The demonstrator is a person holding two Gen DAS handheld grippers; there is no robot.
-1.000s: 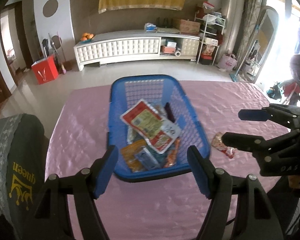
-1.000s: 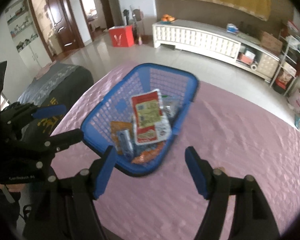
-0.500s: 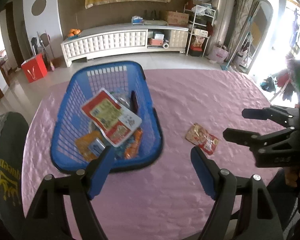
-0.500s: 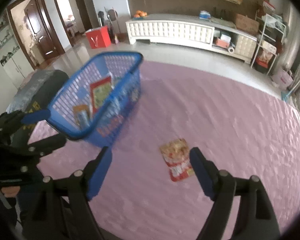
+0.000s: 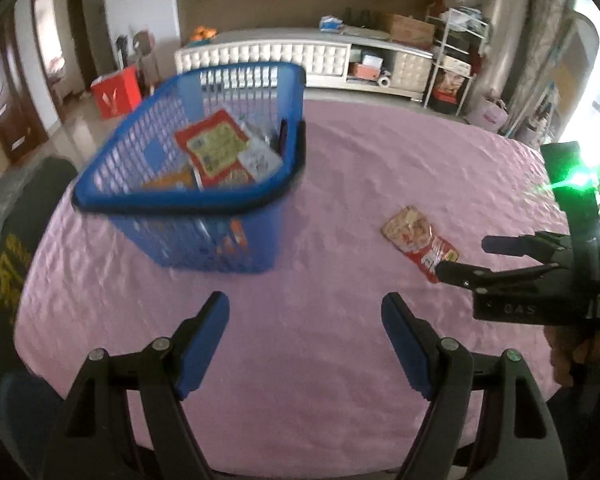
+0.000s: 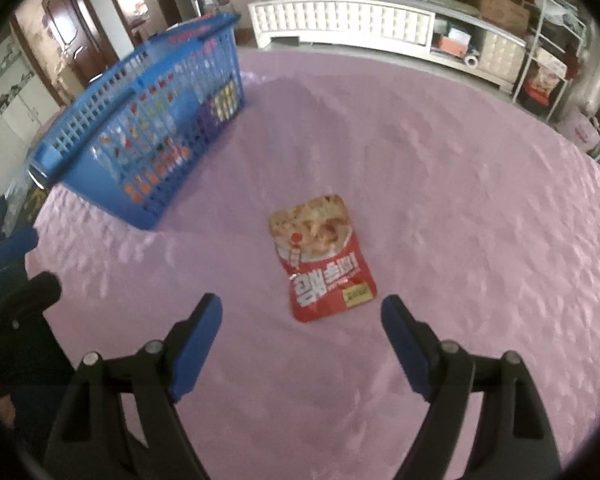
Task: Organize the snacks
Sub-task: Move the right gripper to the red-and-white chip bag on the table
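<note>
A red snack packet (image 6: 322, 258) lies flat on the pink tablecloth (image 6: 440, 184), just beyond my right gripper (image 6: 300, 316), which is open with nothing between its blue pads. The same packet (image 5: 418, 240) shows in the left wrist view, with the right gripper (image 5: 464, 258) close beside it. A blue plastic basket (image 5: 204, 204) holding several snack packets stands to the left; it appears as the blue basket (image 6: 148, 120) in the right wrist view too. My left gripper (image 5: 306, 312) hangs open over bare cloth, in front of the basket.
A dark chair back with yellow lettering (image 5: 8, 248) sits at the table's left edge. Beyond the table are a white low cabinet (image 5: 284, 56), a red box (image 5: 116, 90) on the floor and a metal shelf rack (image 5: 454, 64). A hand (image 5: 576, 360) holds the right gripper.
Both grippers have sunk toward the table and swung right, away from the basket. The basket has slid left in both views and the red packet has come in front of the right gripper.
</note>
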